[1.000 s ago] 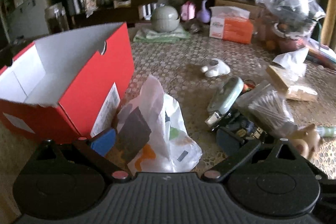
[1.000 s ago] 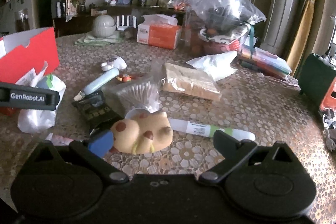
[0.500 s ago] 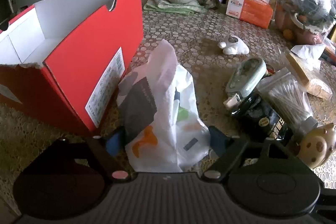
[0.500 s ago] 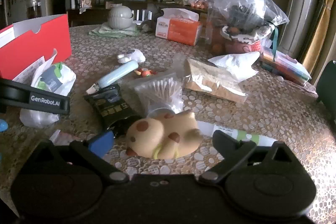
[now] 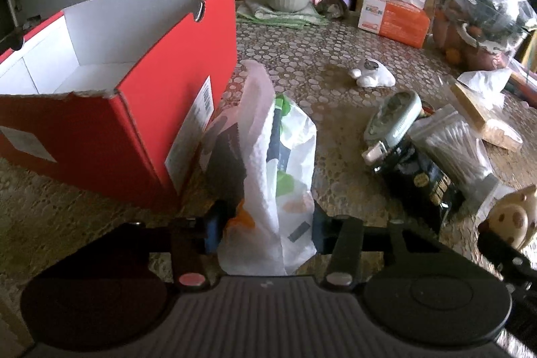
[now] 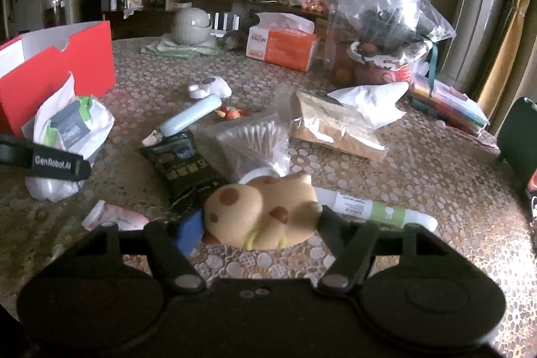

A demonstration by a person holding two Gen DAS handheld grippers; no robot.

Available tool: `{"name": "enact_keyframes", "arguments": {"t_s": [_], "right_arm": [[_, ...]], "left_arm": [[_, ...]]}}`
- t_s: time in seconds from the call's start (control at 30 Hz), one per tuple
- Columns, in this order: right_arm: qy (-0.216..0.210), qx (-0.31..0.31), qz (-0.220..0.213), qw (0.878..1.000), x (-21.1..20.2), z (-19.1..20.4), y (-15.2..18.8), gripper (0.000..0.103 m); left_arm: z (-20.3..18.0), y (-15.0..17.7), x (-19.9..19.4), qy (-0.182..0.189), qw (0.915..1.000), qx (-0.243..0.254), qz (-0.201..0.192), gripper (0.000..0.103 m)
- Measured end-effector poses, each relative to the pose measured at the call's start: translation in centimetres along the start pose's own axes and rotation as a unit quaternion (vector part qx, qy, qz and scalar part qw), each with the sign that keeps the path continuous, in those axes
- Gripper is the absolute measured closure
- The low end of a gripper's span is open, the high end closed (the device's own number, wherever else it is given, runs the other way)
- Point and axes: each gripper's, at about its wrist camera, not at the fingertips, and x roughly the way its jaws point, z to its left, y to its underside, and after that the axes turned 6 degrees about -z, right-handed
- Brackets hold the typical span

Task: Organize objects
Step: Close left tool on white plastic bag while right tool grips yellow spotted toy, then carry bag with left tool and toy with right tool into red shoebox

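An open red box [image 5: 141,123] with a white inside stands at the left of the patterned table. Next to it a white plastic bag [image 5: 278,156] with small packets inside stands upright. My left gripper [image 5: 265,228] is closing on the bag's lower part, and both blue pads touch its sides. In the right wrist view the same bag [image 6: 74,130] shows at the left behind a black finger of the left gripper [image 6: 57,163]. My right gripper [image 6: 260,225] is closing around a tan spotted toy [image 6: 258,210], with its pads against the toy's two ends.
Between the two grippers lie a black packet [image 6: 184,163], a bag of cotton swabs [image 6: 255,136], a pale blue tube [image 6: 191,118], a white and green tube [image 6: 369,210] and a pink sachet [image 6: 117,217]. An orange tissue box [image 6: 282,46] and a large clear bag [image 6: 379,5] stand at the back.
The left gripper came forward and down over the white bag and its jaws narrowed onto it. The right jaws narrowed onto the toy, which now sits closer in.
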Motion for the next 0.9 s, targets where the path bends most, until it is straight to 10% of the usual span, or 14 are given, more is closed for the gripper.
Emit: {"name": "enact_keyframes", "arguments": {"t_s": [0.9], "right_arm": [[-0.048,-0.029,-0.074,0.996,-11.1,8.2,-7.1,0.033]], "left_arm": [[6.9,-1.3,-12.5,0.091,0.9940,0.015,-0.059,0.055]]}}
